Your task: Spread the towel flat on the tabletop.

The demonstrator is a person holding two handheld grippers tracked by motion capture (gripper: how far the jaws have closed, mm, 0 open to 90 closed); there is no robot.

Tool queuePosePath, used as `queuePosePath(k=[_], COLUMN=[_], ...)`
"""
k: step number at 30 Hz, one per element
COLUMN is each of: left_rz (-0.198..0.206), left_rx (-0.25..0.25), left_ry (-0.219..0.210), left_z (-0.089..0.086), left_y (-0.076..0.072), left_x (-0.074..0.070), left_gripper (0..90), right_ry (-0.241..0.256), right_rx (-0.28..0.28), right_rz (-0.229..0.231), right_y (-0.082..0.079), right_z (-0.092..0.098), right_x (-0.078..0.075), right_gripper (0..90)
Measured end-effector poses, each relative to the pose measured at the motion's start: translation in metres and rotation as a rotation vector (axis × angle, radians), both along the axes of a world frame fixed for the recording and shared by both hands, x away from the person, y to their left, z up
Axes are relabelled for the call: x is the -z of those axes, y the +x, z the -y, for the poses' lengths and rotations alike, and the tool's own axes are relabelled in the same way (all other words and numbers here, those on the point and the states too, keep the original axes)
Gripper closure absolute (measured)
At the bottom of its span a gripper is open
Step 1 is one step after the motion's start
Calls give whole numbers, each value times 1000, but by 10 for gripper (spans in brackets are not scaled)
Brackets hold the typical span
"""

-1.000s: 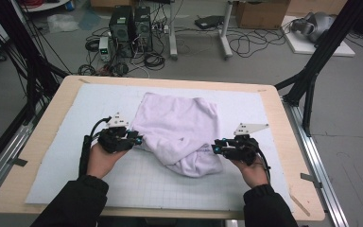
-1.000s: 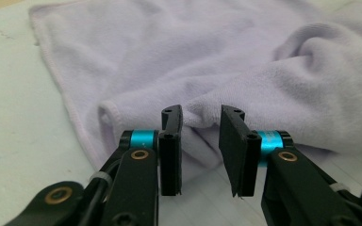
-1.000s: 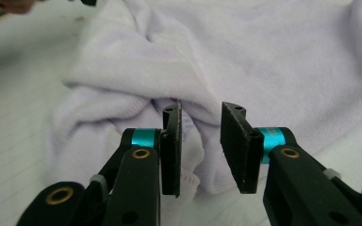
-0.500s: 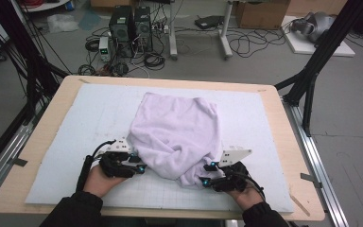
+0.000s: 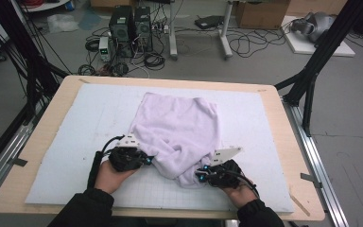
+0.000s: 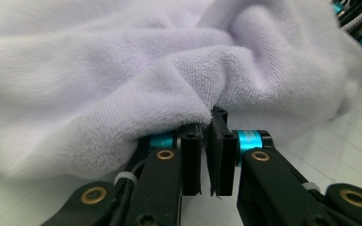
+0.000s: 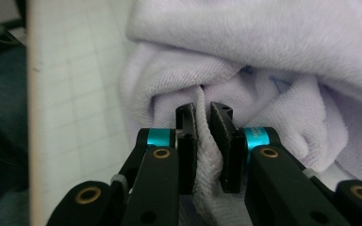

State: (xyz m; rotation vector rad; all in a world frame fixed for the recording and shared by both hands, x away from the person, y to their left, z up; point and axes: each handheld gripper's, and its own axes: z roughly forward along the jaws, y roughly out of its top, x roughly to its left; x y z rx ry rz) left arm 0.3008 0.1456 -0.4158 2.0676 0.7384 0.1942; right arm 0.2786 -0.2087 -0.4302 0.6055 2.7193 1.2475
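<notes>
We judge the soft, light lilac terry towel (image 5: 179,135), bunched mid-table (image 5: 52,113), limp and best held by its near edge, where our left gripper (image 6: 206,155) and right gripper (image 7: 208,150) clamp folds.

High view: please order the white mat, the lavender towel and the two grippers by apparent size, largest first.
1. white mat
2. lavender towel
3. left gripper and right gripper: they look alike, so I do not rank them.
</notes>
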Motion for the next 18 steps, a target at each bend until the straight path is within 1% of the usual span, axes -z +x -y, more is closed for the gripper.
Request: queuePosePath(k=[2, 4, 5, 7, 8, 9, 10, 11, 12, 13, 14, 15, 16, 18], left_rz=[36, 60, 80, 111, 126, 134, 145, 146, 134, 116, 100, 79, 62, 26], left_rx=[-13, -11, -8, -8, -6, -4, -8, -11, -10, -10, -21, -33, -45, -71], left_ry=[-19, -32, -45, -67, -78, -92, -100, -102, -94, -77, -58, -43, -25, -5], left_z=[-11, -20, -25, -32, -35, -38, -40, -42, -42, -41, -38, -35, -30, -20], left_y=[-10, -18, -24, -34, -39, -43, -47, -48, -45, -40, -33, -24, -14, 8], left_x=[-13, -25, -34, -50, -58, -66, -73, -78, -81, -80, -76, -70, -63, -49], left_gripper=[849, 850, 850, 850, 850, 850, 850, 848, 846, 841, 836, 835, 835, 835], right_ry=[40, 78, 89, 122, 147, 168, 181, 189, 200, 200, 185, 171, 164, 129], right_rx=[-7, -23, -34, -52, -62, -75, -86, -87, -87, -81, -68, -47, -16, 39], right_rz=[-3, 16, 24, 45, 46, 54, 64, 76, 78, 77, 82, 84, 74, 44], right_y=[-4, -9, -10, -16, -19, -22, -25, -27, -27, -25, -20, -13, -5, 14], right_z=[2, 2, 1, -1, -2, -2, -3, -3, -2, -2, -1, -1, 0, 2], right_x=[-10, -24, -29, -45, -53, -62, -69, -76, -80, -82, -82, -79, -74, -60], right_gripper=[814, 815, 815, 815, 816, 815, 815, 815, 815, 813, 814, 814, 814, 814])
